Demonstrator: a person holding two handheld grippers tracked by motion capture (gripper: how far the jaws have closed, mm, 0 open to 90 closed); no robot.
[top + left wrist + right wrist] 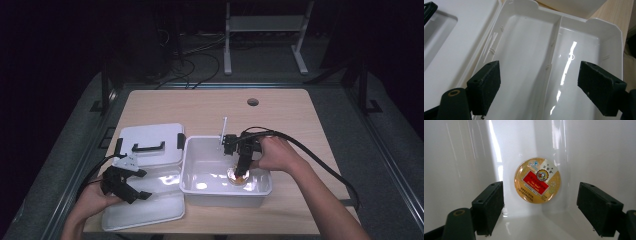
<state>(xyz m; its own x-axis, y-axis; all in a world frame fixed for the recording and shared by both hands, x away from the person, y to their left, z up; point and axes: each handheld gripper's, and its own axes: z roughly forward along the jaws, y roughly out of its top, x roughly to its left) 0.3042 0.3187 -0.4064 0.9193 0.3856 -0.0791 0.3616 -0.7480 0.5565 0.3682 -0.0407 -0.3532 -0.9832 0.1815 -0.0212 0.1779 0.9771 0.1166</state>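
The round tin point(537, 180) lies flat in the white tub point(192, 172); likely light, rigid and slick. Grip across its rim. The right hand-held gripper point(540, 207) stands apart around it; the left hand-held gripper point(539, 87) stands apart, empty, over the tray point(524, 45).

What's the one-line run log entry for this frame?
right gripper: open, in white bin, over round tin | left gripper: open, above divided tray
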